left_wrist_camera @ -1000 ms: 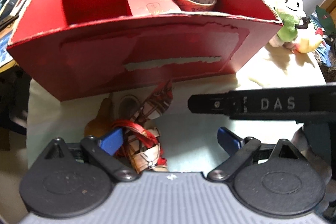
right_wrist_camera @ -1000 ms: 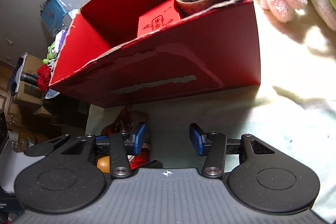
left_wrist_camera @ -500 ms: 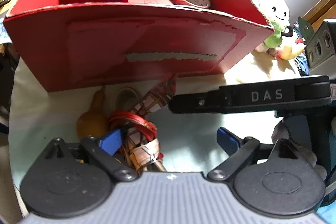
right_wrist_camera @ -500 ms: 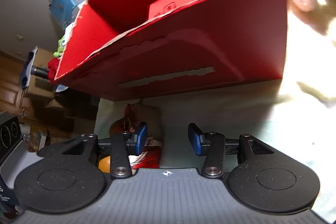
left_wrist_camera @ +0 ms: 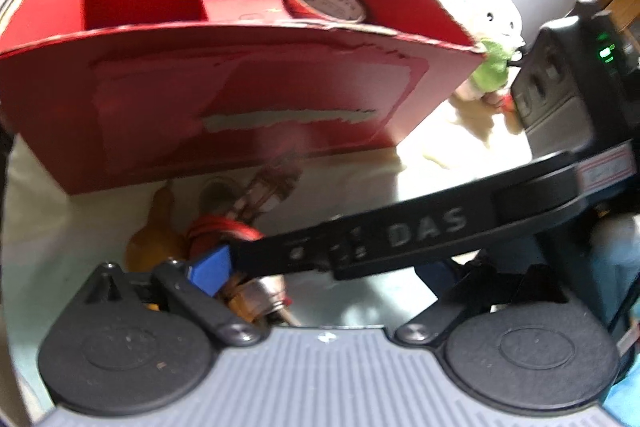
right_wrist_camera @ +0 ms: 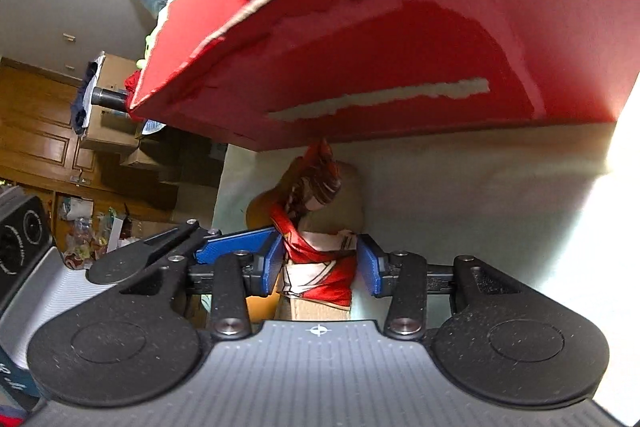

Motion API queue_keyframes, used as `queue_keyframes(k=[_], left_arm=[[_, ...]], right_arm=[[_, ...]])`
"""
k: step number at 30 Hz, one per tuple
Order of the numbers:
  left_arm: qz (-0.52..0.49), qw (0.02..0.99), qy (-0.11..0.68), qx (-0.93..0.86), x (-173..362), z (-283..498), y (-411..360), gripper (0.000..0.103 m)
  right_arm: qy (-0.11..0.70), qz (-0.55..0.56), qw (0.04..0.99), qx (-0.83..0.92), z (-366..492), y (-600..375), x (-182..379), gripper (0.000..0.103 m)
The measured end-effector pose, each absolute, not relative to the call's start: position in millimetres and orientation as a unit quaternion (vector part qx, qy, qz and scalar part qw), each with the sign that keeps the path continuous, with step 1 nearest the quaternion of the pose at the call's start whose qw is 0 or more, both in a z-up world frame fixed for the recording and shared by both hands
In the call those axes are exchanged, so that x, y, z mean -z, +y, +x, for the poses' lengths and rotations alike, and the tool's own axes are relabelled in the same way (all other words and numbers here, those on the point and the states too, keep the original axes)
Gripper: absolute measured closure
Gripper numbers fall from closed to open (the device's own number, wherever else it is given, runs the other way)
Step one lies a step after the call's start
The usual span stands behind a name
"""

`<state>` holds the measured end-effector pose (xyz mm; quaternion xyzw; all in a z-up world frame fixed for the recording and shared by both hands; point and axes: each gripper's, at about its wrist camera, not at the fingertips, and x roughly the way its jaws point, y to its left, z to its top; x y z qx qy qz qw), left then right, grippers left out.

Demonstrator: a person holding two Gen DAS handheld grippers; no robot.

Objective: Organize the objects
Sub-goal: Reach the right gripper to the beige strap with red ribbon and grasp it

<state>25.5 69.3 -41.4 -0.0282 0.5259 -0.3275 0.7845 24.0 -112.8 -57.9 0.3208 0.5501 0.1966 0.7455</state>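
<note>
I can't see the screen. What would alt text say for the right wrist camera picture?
The right tool, jaws open, straddles a red-and-white ribboned bundle lying on a pale cloth. A large red cardboard box looms just beyond it, with wooden cabinets in the left background.

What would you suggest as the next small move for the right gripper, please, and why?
Probably close the right gripper: its blue pads flank the ribbon-wrapped bundle with small gaps on both sides, so it is not yet gripped. The red box stands just behind, ready to take it afterwards.
</note>
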Motion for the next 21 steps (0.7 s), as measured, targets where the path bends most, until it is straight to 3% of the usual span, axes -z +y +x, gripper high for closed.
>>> queue_keyframes(k=[11, 21], left_arm=[[0.004, 0.779, 0.513, 0.362, 44.5, 22.2, 35.8, 0.01], [0.019, 0.785, 0.511, 0.35, 31.9, 17.0, 62.9, 0.01]], right_arm=[[0.541, 0.348, 0.748, -0.16, 1.9, -148.0, 62.5, 0.063], [0.539, 0.333, 0.759, -0.147, 2.6, -156.6, 64.8, 0.069]])
